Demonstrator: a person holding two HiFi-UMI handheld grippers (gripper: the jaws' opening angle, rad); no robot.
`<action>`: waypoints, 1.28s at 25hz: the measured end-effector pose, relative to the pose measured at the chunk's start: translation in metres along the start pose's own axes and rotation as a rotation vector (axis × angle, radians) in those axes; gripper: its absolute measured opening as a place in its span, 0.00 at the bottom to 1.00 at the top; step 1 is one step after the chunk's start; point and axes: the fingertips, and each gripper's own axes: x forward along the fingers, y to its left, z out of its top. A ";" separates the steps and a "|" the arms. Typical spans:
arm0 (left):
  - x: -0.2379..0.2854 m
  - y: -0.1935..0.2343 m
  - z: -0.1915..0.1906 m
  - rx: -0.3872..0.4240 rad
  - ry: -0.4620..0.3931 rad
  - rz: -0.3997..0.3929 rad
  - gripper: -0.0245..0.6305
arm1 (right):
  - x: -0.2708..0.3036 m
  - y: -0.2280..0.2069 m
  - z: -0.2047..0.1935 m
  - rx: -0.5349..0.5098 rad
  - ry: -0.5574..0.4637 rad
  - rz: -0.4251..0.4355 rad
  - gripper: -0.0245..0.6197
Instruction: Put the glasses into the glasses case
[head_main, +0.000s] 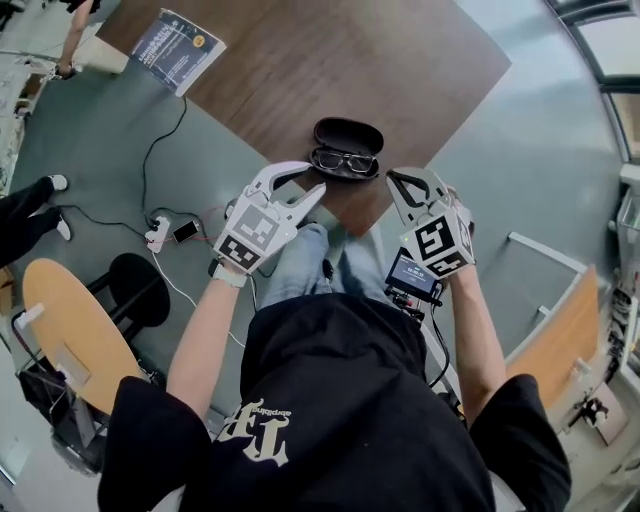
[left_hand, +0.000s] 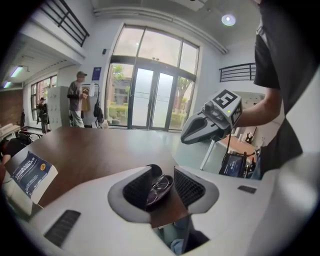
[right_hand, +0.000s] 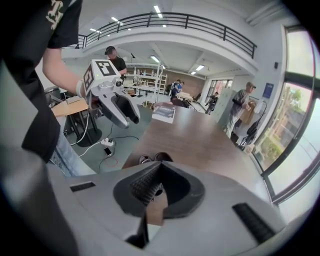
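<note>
I see glasses (head_main: 346, 160) lying in open case (head_main: 349, 131) on tabletop (head_main: 330, 60); left claw (left_hand: 163, 170) wide, empty; right claw (right_hand: 159, 166) closed, empty.

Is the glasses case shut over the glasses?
No, in the head view the glasses case lies open on the table, with the glasses showing in its lower half.

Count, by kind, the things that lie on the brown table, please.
glasses case, open: 1
glasses, lying in the case: 1
booklet, at the table's corner: 1
Total: 3
</note>
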 end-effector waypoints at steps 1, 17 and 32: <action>-0.012 -0.003 0.003 -0.002 -0.022 0.006 0.25 | -0.009 0.005 0.008 -0.004 -0.011 -0.017 0.02; -0.102 -0.068 0.036 -0.064 -0.222 0.165 0.05 | -0.114 0.032 0.032 -0.013 -0.173 -0.120 0.02; -0.089 -0.204 0.049 -0.113 -0.257 0.267 0.05 | -0.245 0.040 -0.067 0.094 -0.283 -0.149 0.02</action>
